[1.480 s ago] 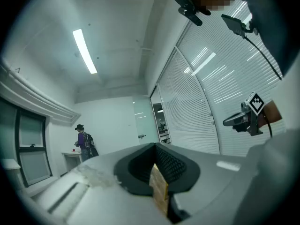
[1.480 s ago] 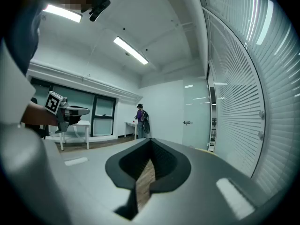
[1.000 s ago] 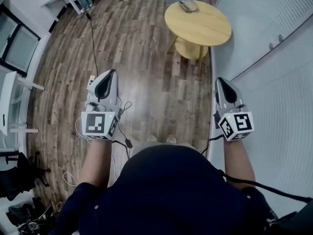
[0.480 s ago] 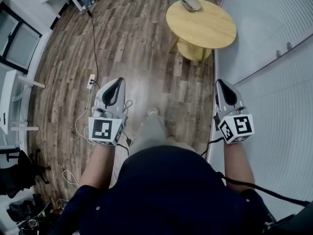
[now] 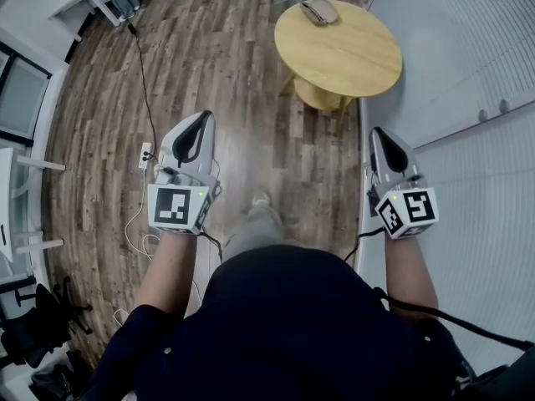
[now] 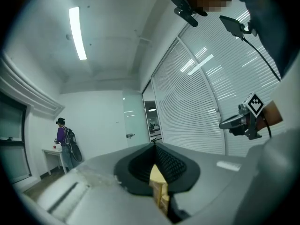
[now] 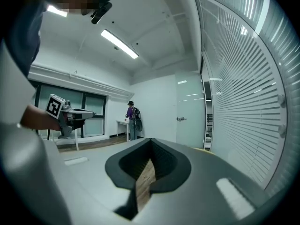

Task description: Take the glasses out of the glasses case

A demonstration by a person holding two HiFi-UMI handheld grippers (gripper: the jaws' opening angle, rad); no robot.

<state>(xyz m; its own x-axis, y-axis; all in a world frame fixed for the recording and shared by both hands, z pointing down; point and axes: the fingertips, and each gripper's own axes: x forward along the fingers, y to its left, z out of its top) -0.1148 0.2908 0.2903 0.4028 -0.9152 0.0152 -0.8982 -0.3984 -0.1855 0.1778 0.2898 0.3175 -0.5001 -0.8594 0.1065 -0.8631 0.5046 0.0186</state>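
Holding the left claw [image 5: 199,122] and right claw [image 5: 381,134] pressed together and empty, the person stands well apart from the round bench [image 5: 355,57], where the glasses case [image 5: 318,11] lies near its far edge. Arriving with claws unopened could shove the case off that edge.

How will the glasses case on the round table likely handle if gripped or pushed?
The glasses case looks small and rounded, so probably light and stiff-shelled. On the smooth round table, near its far edge, a push may slide it.
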